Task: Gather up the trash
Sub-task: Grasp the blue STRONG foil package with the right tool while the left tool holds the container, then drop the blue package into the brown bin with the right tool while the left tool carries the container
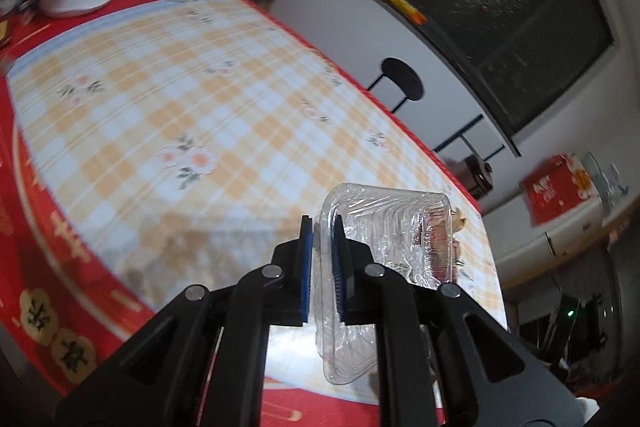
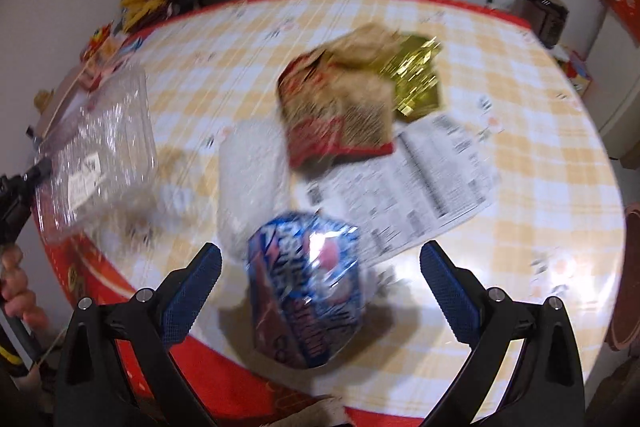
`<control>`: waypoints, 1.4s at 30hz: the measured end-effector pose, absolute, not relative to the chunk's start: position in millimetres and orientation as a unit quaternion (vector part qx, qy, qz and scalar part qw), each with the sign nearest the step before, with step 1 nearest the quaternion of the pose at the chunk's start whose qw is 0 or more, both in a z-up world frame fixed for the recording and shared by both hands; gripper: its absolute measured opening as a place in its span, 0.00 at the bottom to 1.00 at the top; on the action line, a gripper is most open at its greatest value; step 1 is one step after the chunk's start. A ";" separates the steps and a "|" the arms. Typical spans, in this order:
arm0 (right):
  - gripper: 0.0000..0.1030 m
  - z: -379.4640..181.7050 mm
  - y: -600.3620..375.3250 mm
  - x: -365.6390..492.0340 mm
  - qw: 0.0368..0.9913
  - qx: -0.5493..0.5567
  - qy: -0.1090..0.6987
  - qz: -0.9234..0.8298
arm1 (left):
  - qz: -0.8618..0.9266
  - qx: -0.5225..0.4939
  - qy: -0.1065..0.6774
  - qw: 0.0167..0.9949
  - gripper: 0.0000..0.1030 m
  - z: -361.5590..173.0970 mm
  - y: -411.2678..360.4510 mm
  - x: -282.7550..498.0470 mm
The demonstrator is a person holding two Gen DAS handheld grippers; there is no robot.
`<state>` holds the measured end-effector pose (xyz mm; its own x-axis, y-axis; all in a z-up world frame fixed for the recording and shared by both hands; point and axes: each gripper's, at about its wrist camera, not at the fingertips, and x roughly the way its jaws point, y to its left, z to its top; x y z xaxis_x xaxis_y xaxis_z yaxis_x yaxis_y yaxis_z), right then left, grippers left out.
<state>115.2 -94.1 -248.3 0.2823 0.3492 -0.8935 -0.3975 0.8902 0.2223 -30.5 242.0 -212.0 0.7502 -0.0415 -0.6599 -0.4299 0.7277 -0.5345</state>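
- At the far left of the right wrist view, my left claw [image 2: 40,167] carries the clear plastic container [image 2: 100,147] off the table edge. My hand [image 2: 16,291] on its handle shows below.
- In the left wrist view, that claw [image 1: 322,259] sits at lower centre and pinches one thin wall of the container [image 1: 384,251]. One pad is inside the wall and one outside.
- The grip is on a single slick, flexible wall, so I judge the box could slide out or buckle if I swing it fast. Something reddish shows in it, though I cannot tell what. If it tips, that could spill.
- At lower centre of the right wrist view, my right claw [image 2: 320,283] is spread wide. Nothing is between the pads but the blue snack bag [image 2: 308,291] lying on the checked tablecloth [image 2: 540,227] beneath.
- The bag looks puffy and glossy. If I close on its crown it may squirt sideways, or I could nip the cloth.
- Just above the bag lies a pale translucent wrapper [image 2: 252,171]. Further up are a red and brown packet [image 2: 340,107] and, to its right, gold foil [image 2: 416,79].
- At centre right a printed paper sheet [image 2: 432,179] lies beside the bag. A careless sweep could drag it along.
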 end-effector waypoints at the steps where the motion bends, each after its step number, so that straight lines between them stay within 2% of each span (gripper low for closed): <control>1: 0.95 -254.2 -89.8 113.8 0.795 -0.024 0.558 0.238 | 0.115 -0.353 0.336 0.866 0.13 -214.2 243.9 -32.6; 15: 0.95 -309.6 -96.3 124.8 0.769 -0.008 0.595 0.234 | 0.108 -0.352 0.340 0.865 0.13 -218.4 243.2 -39.1; 19: 0.79 -311.3 -94.8 120.2 0.759 0.006 0.601 0.251 | 0.095 -0.348 0.342 0.868 0.13 -216.8 237.0 -33.3; 20: 0.78 -311.3 -94.8 118.9 0.757 0.008 0.602 0.253 | 0.093 -0.347 0.342 0.868 0.13 -216.7 235.6 -31.8; 32: 0.78 -275.4 -112.2 112.0 0.788 0.020 0.561 0.252 | 0.064 -0.337 0.343 0.874 0.13 -206.8 219.8 -11.8; 42: 0.78 -239.0 -189.4 105.3 0.826 0.057 0.522 0.204 | -0.006 -0.303 0.355 0.884 0.13 -188.9 160.3 36.2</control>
